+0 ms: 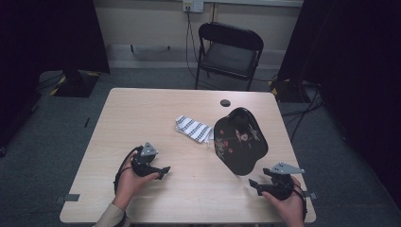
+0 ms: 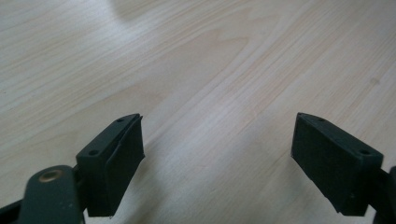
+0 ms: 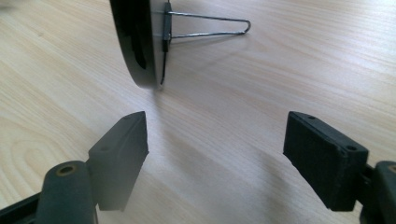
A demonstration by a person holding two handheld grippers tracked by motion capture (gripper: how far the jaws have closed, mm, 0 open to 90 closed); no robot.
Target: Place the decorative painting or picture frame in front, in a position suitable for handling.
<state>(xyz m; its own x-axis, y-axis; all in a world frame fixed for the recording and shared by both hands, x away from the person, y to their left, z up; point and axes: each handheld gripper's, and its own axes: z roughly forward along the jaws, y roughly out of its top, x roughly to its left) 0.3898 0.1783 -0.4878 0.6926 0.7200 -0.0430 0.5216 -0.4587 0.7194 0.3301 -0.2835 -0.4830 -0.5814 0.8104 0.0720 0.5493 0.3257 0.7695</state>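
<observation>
A black lacquered plate [image 1: 240,141] with a painted flower pattern stands tilted on the wooden table [image 1: 142,118], right of centre. In the right gripper view its dark rim [image 3: 135,42] stands on edge, propped by a wire stand [image 3: 210,25] behind it. A striped folded cloth [image 1: 193,128] lies just left of the plate. My left gripper [image 1: 163,171] rests low at the front left, open over bare wood [image 2: 219,140]. My right gripper [image 1: 253,184] sits at the front right, just in front of the plate, open and empty [image 3: 215,144].
A small dark round spot [image 1: 225,102] lies near the table's far edge. A black folding chair [image 1: 229,52] stands behind the table, with cables on the grey floor. Dark curtains hang at both sides.
</observation>
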